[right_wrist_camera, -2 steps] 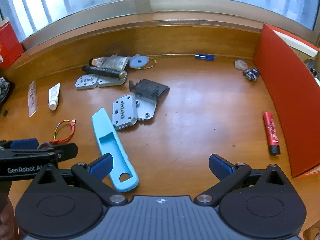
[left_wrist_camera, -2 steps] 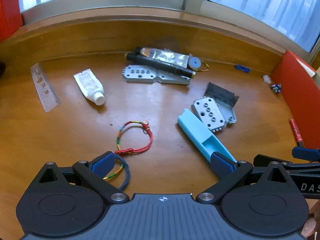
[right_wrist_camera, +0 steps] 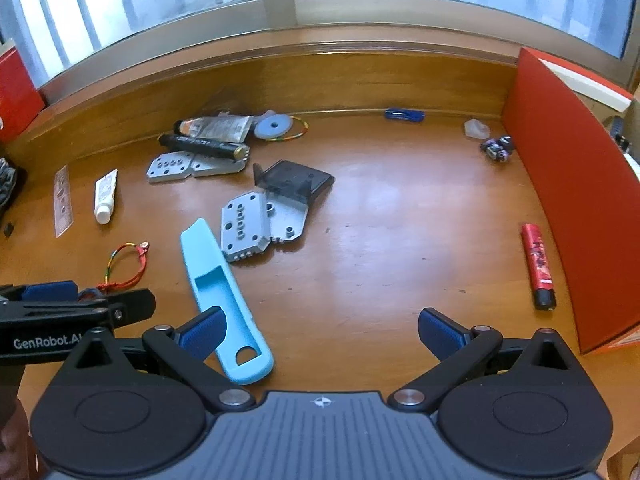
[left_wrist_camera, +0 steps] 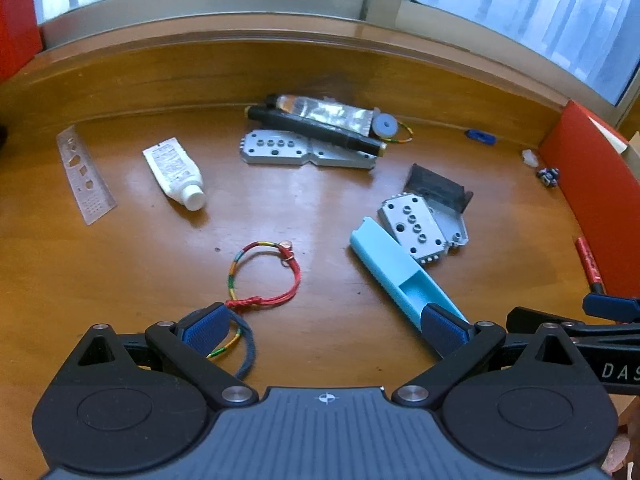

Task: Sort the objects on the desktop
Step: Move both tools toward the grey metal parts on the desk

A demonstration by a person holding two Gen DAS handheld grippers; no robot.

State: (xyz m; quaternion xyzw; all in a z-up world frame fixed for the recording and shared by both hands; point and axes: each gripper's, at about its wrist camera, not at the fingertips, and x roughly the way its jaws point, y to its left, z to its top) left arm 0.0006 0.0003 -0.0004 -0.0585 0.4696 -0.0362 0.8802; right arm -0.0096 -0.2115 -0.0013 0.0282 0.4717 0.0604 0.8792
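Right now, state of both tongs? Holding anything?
Left tongs: open, holding nothing; a red string bracelet lies just ahead on the desk.
Right tongs: open, holding nothing; the blue case lies by the left finger.

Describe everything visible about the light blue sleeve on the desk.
The light blue sleeve is a long, narrow case of matte, rubbery-looking material, lying flat and slanted on the wooden desk. It has a recessed open pocket at mid-length and an oval loop hole at its rounded near end. Its far end lies next to the grey metal block; whether they touch is unclear. Neither gripper holds it.
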